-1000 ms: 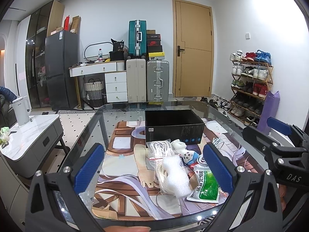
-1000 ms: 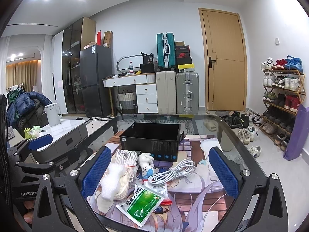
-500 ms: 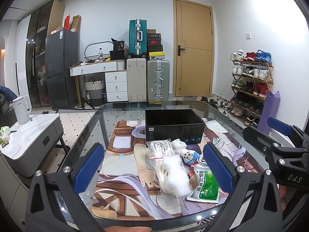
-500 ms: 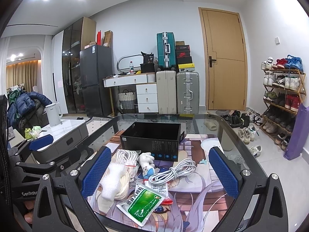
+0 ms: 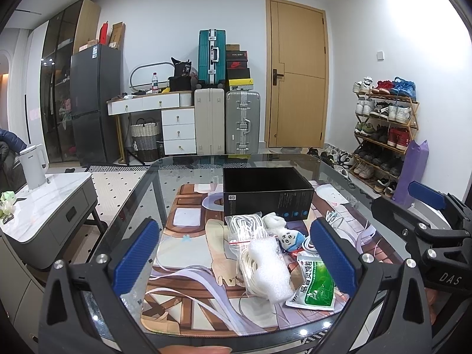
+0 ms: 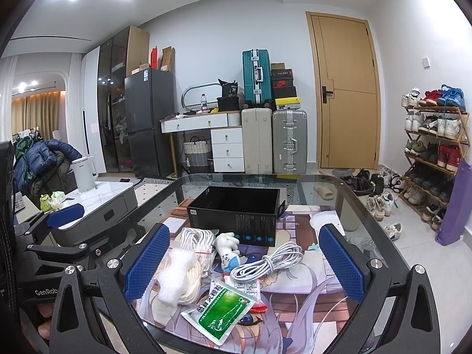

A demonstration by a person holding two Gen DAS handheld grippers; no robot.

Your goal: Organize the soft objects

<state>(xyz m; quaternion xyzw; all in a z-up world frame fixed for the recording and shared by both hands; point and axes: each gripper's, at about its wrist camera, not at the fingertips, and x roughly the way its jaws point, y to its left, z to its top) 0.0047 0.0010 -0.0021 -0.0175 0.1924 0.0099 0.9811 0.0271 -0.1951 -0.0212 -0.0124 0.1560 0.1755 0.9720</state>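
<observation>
Clutter of soft items heaped between both spread grippers on a glass table.

The left gripper [image 5: 234, 258] and right gripper [image 6: 243, 262] are both released, jaws wide, holding nothing, hovering near the table's front edge. The pile lies just ahead of them: a foam piece [image 5: 270, 270] on a coil of white cord [image 6: 193, 280], a bagged white cable [image 5: 243, 225], a small plush toy [image 6: 228, 250], a loose grey cable bundle [image 6: 267, 262] and a green sachet [image 6: 222, 312]. All rest on a printed mat [image 5: 188, 283] covering the glass table [image 5: 147, 183]. Behind the pile stands an open black box [image 6: 236, 212]; nothing shows inside it. Suitcases [image 5: 227, 121], a wooden door [image 5: 296, 73] and a shoe rack [image 5: 383, 129] line the room.
</observation>
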